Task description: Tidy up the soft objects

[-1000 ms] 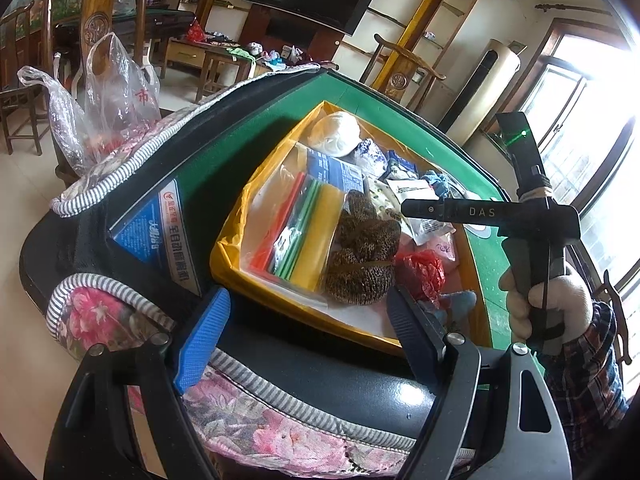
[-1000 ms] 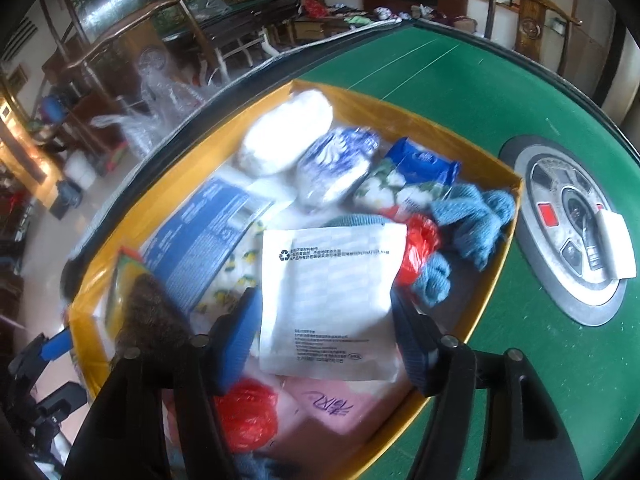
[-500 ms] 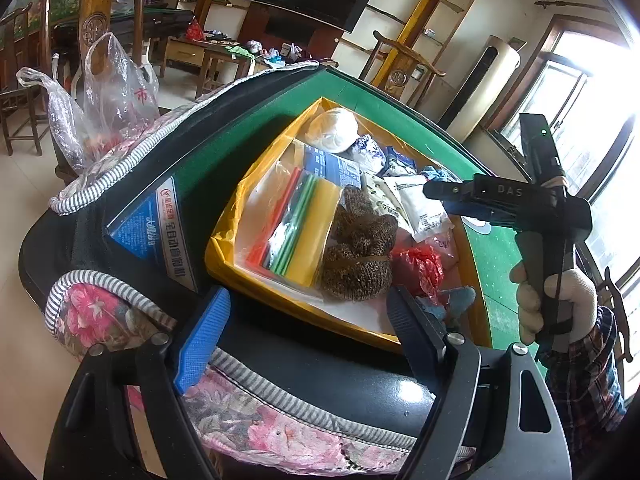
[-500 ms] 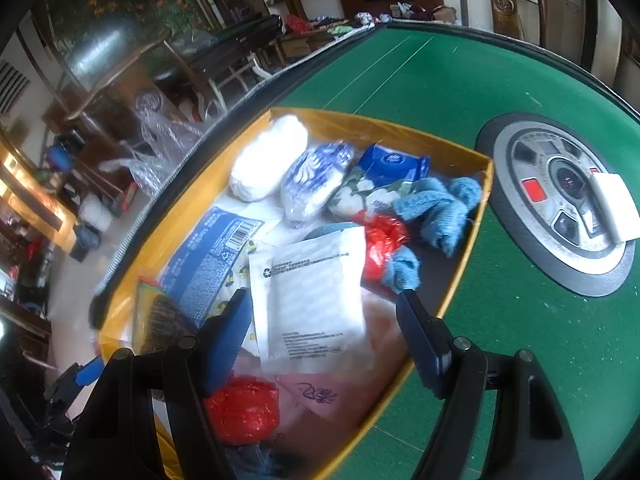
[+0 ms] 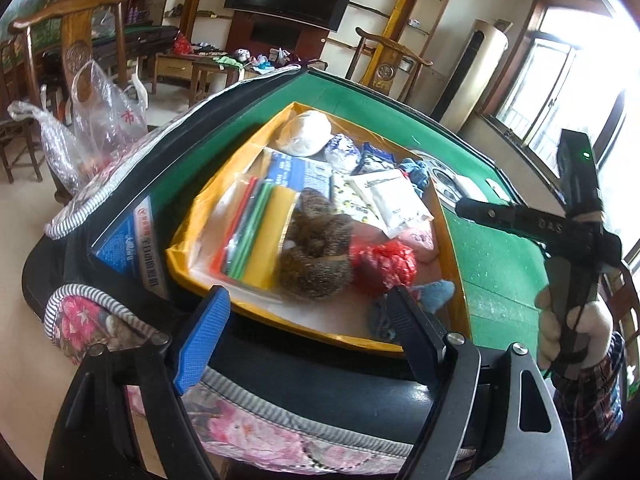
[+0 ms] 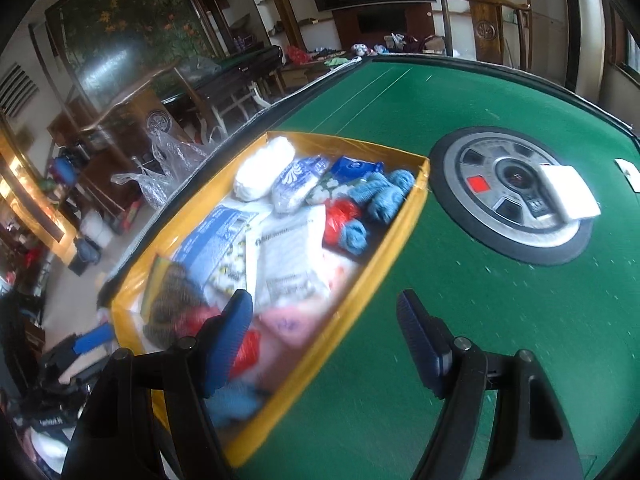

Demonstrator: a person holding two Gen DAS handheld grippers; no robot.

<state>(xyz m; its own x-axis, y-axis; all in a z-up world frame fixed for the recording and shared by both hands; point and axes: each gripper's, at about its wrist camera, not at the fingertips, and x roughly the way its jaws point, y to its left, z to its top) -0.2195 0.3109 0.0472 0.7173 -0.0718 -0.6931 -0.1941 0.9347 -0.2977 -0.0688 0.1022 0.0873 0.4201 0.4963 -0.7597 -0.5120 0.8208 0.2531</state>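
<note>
A yellow box (image 5: 182,252) on the green table holds soft things: a white bundle (image 5: 306,134), a white packet (image 5: 394,200), brown scrubbers (image 5: 316,252), a red bag (image 5: 382,262), blue cloths (image 6: 384,194) and a bag of coloured strips (image 5: 256,232). My left gripper (image 5: 306,330) is open and empty, near the box's front edge. My right gripper (image 6: 328,340) is open and empty, above the box's right rim (image 6: 348,308); it also shows in the left wrist view (image 5: 532,224), raised at the right.
A round grey hub (image 6: 512,192) with a white block (image 6: 568,192) sits mid-table. A floral cushion (image 5: 248,420) covers the table's near edge. Plastic bags (image 5: 100,120) and wooden chairs (image 5: 76,32) stand at the left.
My right gripper has lifted and drawn back right from over the white packet to the box's right rim. The left gripper has edged a little closer to the box.
</note>
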